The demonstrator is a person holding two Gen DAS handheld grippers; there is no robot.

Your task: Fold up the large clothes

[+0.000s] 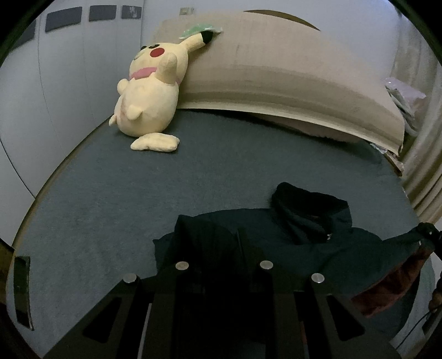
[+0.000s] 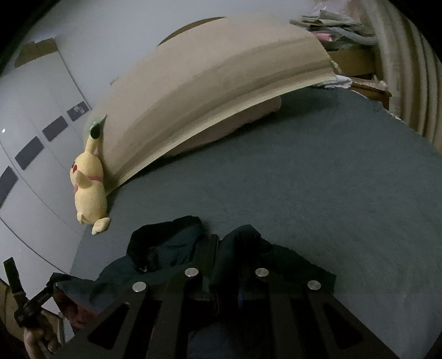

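A dark navy jacket (image 1: 290, 243) with a dark red lining (image 1: 392, 287) and a collar lies near the front edge of a grey-blue bed (image 1: 138, 193). It also shows in the right wrist view (image 2: 176, 256). My left gripper (image 1: 223, 248) is shut on the jacket's left side and holds a fold of cloth up. My right gripper (image 2: 225, 254) is shut on the jacket's right side. The right gripper also shows at the right edge of the left wrist view (image 1: 428, 234), and the left gripper at the lower left of the right wrist view (image 2: 33, 301).
A yellow plush toy (image 1: 149, 91) leans against a large cardboard sheet (image 1: 276, 69) at the head of the bed (image 2: 304, 179). White wardrobe doors (image 1: 55, 82) stand at the left. A curtain (image 2: 408, 69) and piled things (image 2: 331, 24) are at the right.
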